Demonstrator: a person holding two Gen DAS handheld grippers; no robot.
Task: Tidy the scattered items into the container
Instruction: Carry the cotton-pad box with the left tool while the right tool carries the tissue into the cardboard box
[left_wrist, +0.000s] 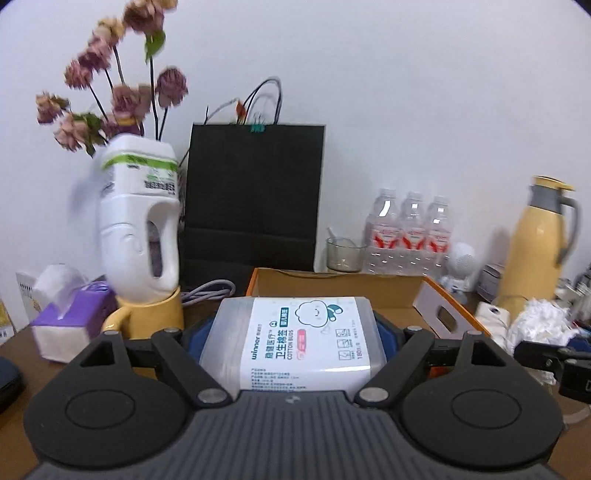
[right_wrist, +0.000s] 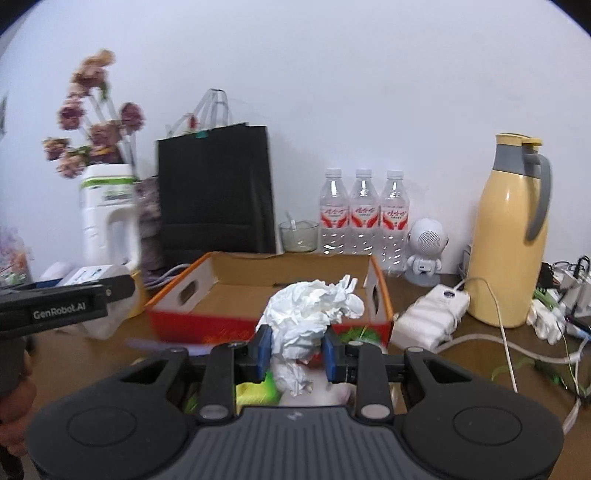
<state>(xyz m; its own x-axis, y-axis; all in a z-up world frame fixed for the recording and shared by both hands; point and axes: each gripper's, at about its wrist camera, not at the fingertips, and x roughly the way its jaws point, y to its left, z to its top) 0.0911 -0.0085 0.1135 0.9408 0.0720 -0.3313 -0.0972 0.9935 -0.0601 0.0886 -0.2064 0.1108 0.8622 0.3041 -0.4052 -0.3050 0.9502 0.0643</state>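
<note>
Left wrist view: left gripper (left_wrist: 295, 339) is grasping a cotton-bud box (left_wrist: 295, 339) at lower centre, before the cardboard tray (left_wrist: 332, 286). Right gripper (right_wrist: 297, 354) is clenching crumpled tissue (right_wrist: 314, 306) centre-frame, near the tray's front wall.

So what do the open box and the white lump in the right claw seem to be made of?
Open orange-edged box: apparently matte brown cardboard, with die-cut handle holes. Crumpled white lump: probably thin tissue paper, matte, sharply creased.
</note>
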